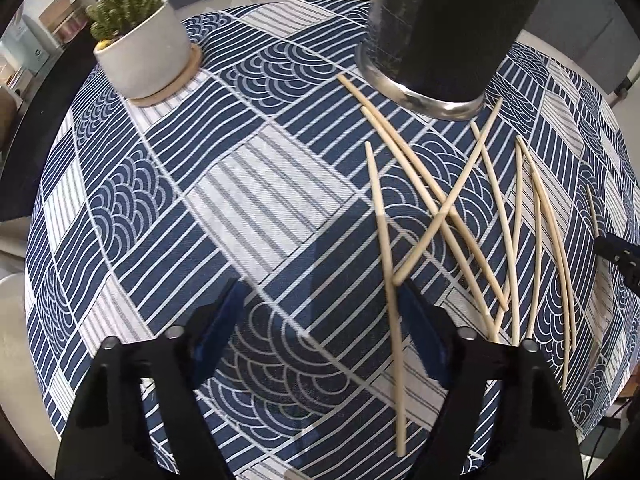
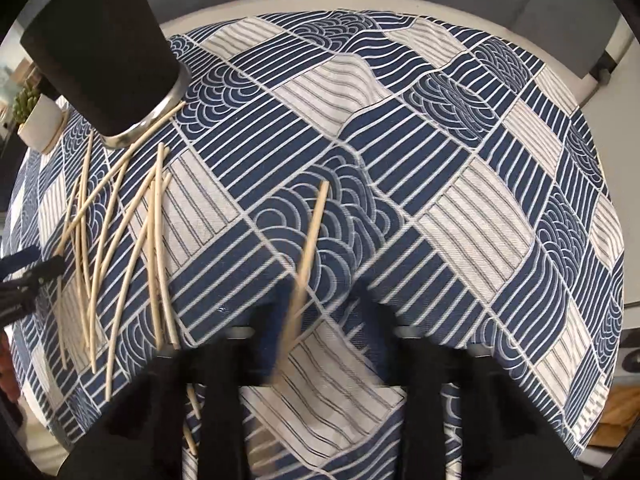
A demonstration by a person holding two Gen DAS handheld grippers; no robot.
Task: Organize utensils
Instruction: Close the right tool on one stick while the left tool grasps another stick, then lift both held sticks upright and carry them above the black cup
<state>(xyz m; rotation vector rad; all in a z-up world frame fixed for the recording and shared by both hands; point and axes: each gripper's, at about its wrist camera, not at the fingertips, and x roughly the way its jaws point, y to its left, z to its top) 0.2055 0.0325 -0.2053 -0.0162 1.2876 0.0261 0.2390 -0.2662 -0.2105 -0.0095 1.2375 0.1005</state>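
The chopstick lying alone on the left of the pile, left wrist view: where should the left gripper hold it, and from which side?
I would take the chopstick on its far half, coming down from above with the left gripper, fingers across its length. It lies flat on the tablecloth, and there no other stick touches it; nearer, another chopstick meets it with its end.

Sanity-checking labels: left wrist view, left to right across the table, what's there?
Potted cactus → black holder → scattered chopsticks → tip of the right gripper at the right edge.
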